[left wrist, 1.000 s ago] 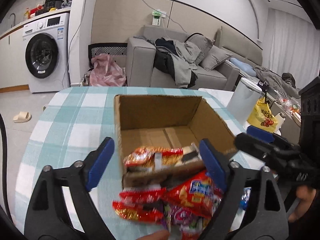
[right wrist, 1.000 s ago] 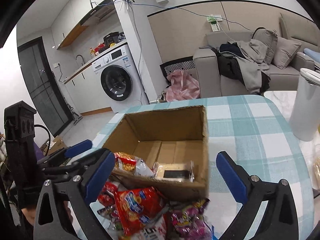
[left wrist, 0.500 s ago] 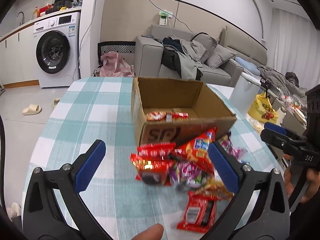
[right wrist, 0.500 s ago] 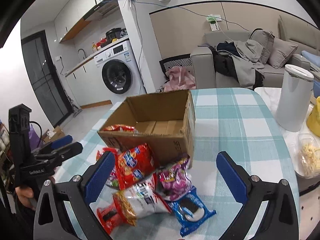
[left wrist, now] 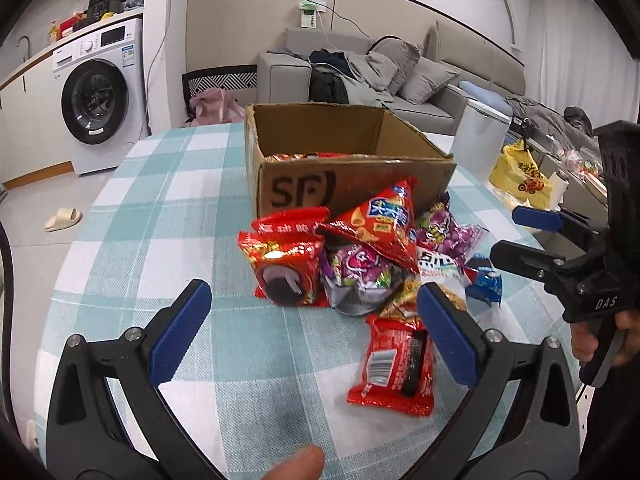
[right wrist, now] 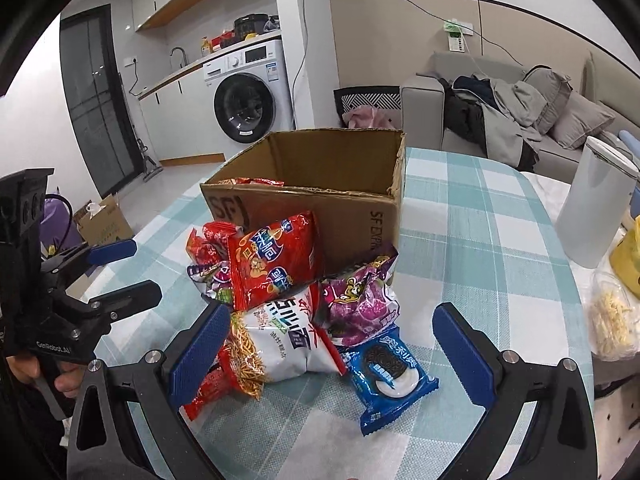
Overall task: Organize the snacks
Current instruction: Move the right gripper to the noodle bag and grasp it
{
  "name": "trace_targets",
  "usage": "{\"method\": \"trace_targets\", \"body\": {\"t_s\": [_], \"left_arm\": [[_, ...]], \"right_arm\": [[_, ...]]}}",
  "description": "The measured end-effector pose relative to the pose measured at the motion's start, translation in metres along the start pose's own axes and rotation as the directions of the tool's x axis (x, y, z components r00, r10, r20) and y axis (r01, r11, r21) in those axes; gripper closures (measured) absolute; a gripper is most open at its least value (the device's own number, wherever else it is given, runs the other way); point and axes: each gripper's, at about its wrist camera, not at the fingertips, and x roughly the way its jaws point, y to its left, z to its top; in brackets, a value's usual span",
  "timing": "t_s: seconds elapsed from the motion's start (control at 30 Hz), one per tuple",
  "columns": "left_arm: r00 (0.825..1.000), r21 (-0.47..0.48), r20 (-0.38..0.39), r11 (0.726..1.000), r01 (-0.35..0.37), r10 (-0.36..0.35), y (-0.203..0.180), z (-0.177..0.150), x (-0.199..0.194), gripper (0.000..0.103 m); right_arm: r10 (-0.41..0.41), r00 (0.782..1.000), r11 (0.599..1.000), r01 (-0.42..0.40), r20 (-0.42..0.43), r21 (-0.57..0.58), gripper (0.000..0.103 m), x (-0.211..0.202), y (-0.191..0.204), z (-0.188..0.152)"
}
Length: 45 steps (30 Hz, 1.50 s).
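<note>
Snacks: we see the packets (left wrist: 360, 264) heaped mid-worktop (left wrist: 160, 232), against the cardboard box (left wrist: 344, 184).
Left gripper (left wrist: 312, 332): fingers spread, empty.
Right gripper (right wrist: 332, 356): fingers spread, empty.

Left wrist view looks from the near-left of the cardboard box (left wrist: 352, 168), facing its printed front at close range. Right wrist view looks from the near-right of the box (right wrist: 320, 200), equally close. Both share the box and the snack pile (left wrist: 360, 264) before it.
</note>
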Motion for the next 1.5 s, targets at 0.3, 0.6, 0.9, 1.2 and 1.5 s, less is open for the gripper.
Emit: {"method": "trace_targets", "body": {"t_s": [0.3,0.6,0.9,1.2,1.5], "left_arm": [[0.999,-0.002,-0.049,1.000,-0.003,0.003,0.001,-0.008,0.019,0.001],[0.997,-0.035,-0.076,0.999,0.002,-0.005,0.010,-0.012,0.030,0.001],[0.997,-0.051,-0.083,0.999,-0.002,-0.002,0.016,-0.010,0.033,0.001],[0.996,-0.055,-0.092,0.998,0.000,-0.005,0.018,-0.011,0.035,0.001],[0.996,-0.050,-0.087,0.999,0.001,-0.005,0.019,-0.010,0.035,0.001]], "right_arm": [[0.079,0.995,0.997,-0.079,-0.068,0.004,0.000,0.016,0.005,-0.009],[0.137,0.982,0.990,-0.140,-0.128,-0.015,0.001,0.045,0.023,-0.020],[0.195,0.970,0.979,-0.201,-0.146,-0.029,0.010,0.055,0.030,-0.022],[0.215,0.961,0.975,-0.222,-0.172,-0.024,0.019,0.064,0.032,-0.025],[0.229,0.964,0.973,-0.232,-0.134,-0.009,0.047,0.061,0.029,-0.020]]}}
